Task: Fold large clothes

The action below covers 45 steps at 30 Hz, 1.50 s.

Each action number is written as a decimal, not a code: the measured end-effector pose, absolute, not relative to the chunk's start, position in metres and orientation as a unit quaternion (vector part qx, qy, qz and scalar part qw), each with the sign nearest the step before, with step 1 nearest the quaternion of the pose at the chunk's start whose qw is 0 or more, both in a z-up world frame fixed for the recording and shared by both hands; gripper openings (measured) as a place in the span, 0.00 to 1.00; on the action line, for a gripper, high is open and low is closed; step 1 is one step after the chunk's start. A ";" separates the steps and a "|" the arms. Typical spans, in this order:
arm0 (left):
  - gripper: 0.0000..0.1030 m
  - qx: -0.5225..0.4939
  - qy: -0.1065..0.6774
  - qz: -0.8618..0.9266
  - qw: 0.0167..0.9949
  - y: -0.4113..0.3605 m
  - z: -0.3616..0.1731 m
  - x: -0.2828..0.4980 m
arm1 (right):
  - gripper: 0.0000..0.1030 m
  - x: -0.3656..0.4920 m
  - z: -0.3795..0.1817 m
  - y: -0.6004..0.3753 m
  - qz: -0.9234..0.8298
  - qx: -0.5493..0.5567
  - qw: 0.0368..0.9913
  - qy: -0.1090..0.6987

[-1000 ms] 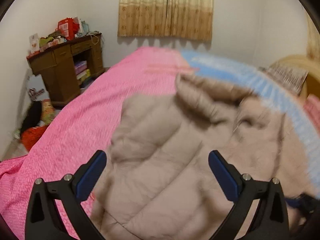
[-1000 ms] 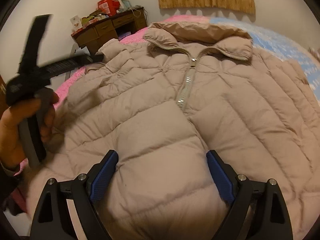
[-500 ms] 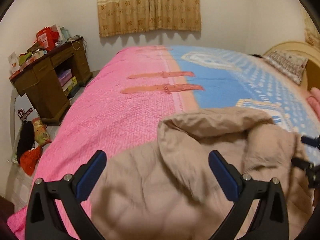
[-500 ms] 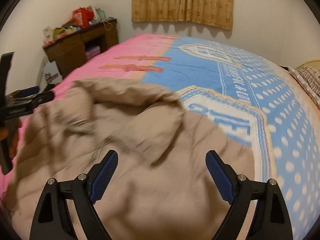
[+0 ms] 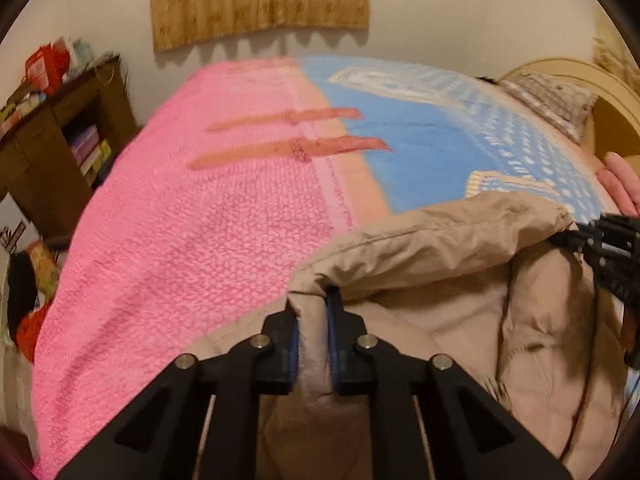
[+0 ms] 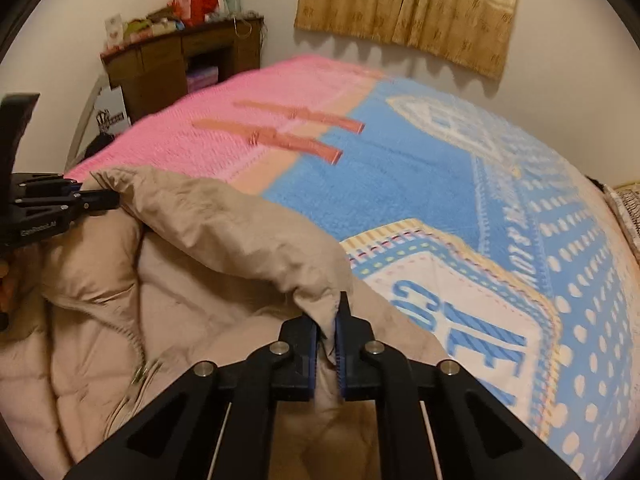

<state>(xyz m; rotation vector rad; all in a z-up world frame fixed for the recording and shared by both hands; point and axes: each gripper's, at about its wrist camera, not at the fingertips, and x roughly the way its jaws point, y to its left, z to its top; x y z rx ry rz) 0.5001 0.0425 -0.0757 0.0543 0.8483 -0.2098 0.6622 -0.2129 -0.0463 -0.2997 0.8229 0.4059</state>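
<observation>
A beige puffer jacket (image 5: 440,320) (image 6: 200,280) lies at the near end of a bed, zip side up, with its top edge lifted into a ridge. My left gripper (image 5: 312,312) is closing on the left end of that edge, and a fold of beige fabric is pinched between its blue pads. My right gripper (image 6: 328,320) is closing on the right end, with fabric squeezed between its pads too. Each gripper shows in the other's view: the right gripper (image 5: 576,236) at the far right, the left gripper (image 6: 112,200) at the far left.
The bed cover is pink (image 5: 200,220) on the left and blue with white dots (image 6: 400,184) on the right. A cluttered wooden desk (image 5: 48,140) (image 6: 180,56) stands by the left wall. A pillow (image 5: 552,96) and headboard are at the right. Curtains (image 6: 408,4) hang behind.
Both grippers have gone from wide open over the jacket's body to its top edge and have closed on the fabric. The edge is now raised off the bed.
</observation>
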 end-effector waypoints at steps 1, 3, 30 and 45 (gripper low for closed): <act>0.11 0.033 0.406 -0.107 0.907 0.042 -0.076 0.494 | 0.06 0.652 -0.043 -0.217 0.201 -0.150 0.888 0.385; 0.11 0.074 0.411 -0.111 0.902 0.035 -0.087 0.481 | 0.06 0.642 -0.052 -0.220 0.186 -0.183 0.886 0.383; 0.73 0.079 0.462 -0.062 0.881 -0.015 -0.124 0.511 | 0.15 0.626 -0.088 -0.245 0.166 -0.152 0.884 0.410; 0.77 0.041 0.391 -0.057 0.918 -0.003 -0.114 0.491 | 0.46 0.659 -0.038 -0.186 0.176 -0.028 0.903 0.391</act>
